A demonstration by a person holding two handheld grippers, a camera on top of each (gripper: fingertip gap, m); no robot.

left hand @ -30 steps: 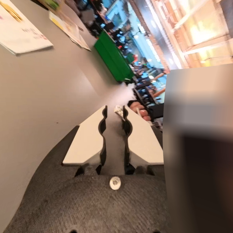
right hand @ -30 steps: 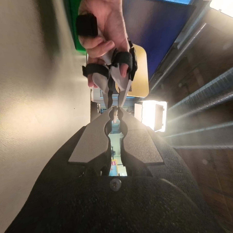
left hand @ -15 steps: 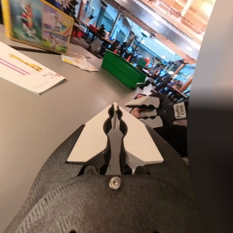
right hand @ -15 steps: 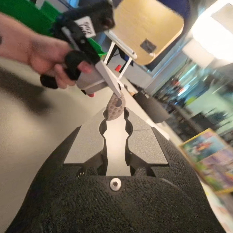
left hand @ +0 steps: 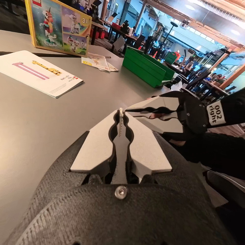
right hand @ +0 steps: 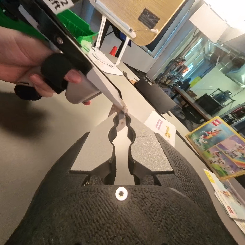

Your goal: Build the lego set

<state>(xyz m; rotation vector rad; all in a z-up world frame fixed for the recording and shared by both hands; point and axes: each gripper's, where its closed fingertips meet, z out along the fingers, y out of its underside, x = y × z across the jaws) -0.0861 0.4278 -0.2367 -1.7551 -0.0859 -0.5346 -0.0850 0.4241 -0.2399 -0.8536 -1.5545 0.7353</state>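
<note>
My left gripper (left hand: pixel 120 112) is shut on a thin, round, light grey studded plate (left hand: pixel 120 123), seen edge-on and held upright above the grey table (left hand: pixel 53 119). My right gripper (left hand: pixel 126 110) comes in from the right with its tips at the plate's studded face. In the right wrist view the right gripper (right hand: pixel 121 114) has its fingers a little apart. The plate (right hand: pixel 120 126) shows through the gap behind them, and I see nothing pinched. The left gripper (right hand: pixel 121 106) reaches down from the upper left, held by a hand (right hand: pixel 26 63).
A yellow lego box (left hand: pixel 59 26) stands at the back, with a white booklet (left hand: pixel 39 72) and leaflets (left hand: pixel 99 63) lying in front. A green bin (left hand: pixel 145 69) sits at the table's far edge. A black box (right hand: pixel 155 88) and a wooden chair (right hand: pixel 139 17) stand beyond. Only a small space, under 4 cm, lies between the two pairs of fingers.
A second ago my right gripper was shut on the plate and my left stood open around it. The left closed on it, the right let go and opened, and has since narrowed at its face.
</note>
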